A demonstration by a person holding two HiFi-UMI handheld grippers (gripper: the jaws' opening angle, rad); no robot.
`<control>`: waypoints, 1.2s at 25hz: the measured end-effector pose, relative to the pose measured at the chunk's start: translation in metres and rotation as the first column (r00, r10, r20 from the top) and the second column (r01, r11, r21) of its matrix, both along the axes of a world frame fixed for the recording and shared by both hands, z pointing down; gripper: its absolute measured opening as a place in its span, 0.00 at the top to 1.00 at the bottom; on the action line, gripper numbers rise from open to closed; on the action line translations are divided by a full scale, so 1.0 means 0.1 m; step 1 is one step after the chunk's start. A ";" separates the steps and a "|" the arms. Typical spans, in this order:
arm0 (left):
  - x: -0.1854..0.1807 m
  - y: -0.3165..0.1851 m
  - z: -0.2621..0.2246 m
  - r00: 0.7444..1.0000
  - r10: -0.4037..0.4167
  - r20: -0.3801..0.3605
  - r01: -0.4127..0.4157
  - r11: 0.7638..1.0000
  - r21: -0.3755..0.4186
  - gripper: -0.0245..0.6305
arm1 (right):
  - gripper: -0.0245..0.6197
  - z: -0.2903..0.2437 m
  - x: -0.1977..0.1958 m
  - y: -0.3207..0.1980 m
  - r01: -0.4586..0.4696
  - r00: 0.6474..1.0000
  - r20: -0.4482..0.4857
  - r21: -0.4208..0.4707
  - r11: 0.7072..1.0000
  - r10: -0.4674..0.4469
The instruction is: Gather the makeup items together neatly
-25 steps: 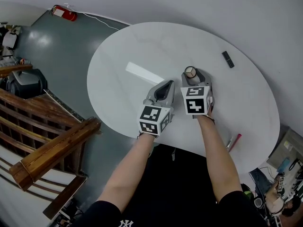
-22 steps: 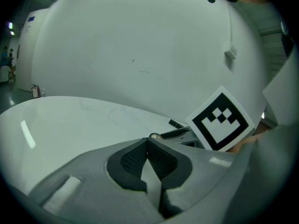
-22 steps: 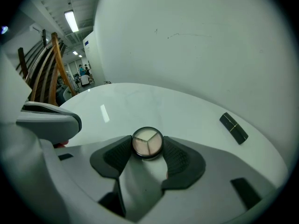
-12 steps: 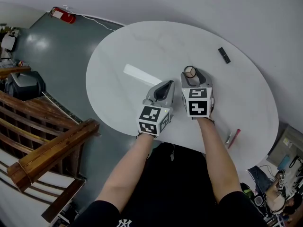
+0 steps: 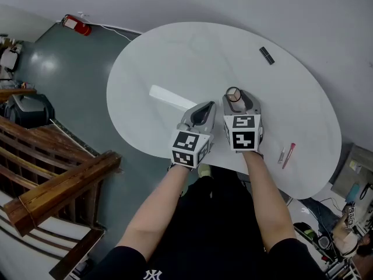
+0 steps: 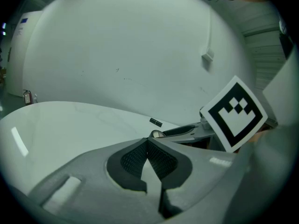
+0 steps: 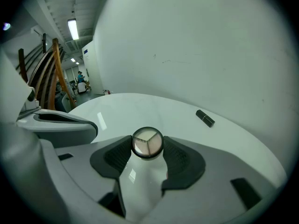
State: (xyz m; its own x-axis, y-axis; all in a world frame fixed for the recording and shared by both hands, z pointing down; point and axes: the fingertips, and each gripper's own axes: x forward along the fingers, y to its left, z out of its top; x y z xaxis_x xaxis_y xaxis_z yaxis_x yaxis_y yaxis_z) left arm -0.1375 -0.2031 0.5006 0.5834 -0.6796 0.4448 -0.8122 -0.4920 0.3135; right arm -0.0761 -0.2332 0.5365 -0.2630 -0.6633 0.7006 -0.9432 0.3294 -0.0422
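Note:
A small round compact (image 5: pixel 233 91) with a pale three-part face sits between the pads of my right gripper (image 5: pixel 235 100), which is shut on it above the white round table (image 5: pixel 175 57). In the right gripper view the compact (image 7: pixel 147 143) fills the gap between the dark pads. My left gripper (image 5: pixel 202 111) hangs just left of it, shut with nothing inside; its pads (image 6: pixel 161 160) meet. A black lipstick tube (image 5: pixel 267 55) lies at the table's far right, also seen as a black tube (image 7: pixel 205 118). A red stick (image 5: pixel 289 154) lies near the front right edge.
A small pale item (image 5: pixel 281 155) lies beside the red stick. The table's near edge runs right under both grippers. A wooden stair railing (image 5: pixel 58 185) stands at the lower left. A red fire extinguisher (image 5: pixel 76 25) lies on the floor beyond the table.
The head view has shifted, so the table and its items sit differently in frame. Both grippers keep their pose side by side, and the right one still holds the compact.

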 end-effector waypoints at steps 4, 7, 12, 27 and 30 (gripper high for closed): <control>0.05 0.21 -0.07 1.000 0.020 -0.006 -0.020 1.000 0.021 0.95 | 0.62 -0.08 0.03 0.29 -0.013 1.000 -0.003 0.014 1.000 0.013; 0.11 0.37 -0.10 0.999 0.040 -0.009 -0.040 0.999 0.029 0.95 | 0.62 -0.12 0.07 0.52 -0.026 1.000 -0.007 0.019 0.999 0.026; 0.20 0.67 -0.18 0.997 0.074 -0.011 -0.074 0.996 0.042 0.95 | 0.62 -0.22 0.14 0.88 -0.052 0.999 -0.013 0.029 0.998 0.053; 0.35 1.44 -0.42 0.985 0.171 -0.027 -0.168 0.981 0.092 0.95 | 0.62 -0.47 0.32 1.80 -0.149 0.987 -0.051 0.071 0.986 0.153; 0.41 1.58 -0.46 0.980 0.199 -0.032 -0.195 0.976 0.099 0.95 | 0.62 -0.52 0.38 1.97 -0.174 0.982 -0.060 0.077 0.982 0.179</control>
State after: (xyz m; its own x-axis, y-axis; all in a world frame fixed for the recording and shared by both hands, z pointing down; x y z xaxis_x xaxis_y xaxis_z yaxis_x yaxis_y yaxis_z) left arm -0.0969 -0.0450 0.4548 0.7264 -0.5877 0.3563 -0.6838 -0.6701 0.2887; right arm -0.0385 -0.0363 0.4842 -0.0919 -0.7440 0.6618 -0.9867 0.1577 0.0402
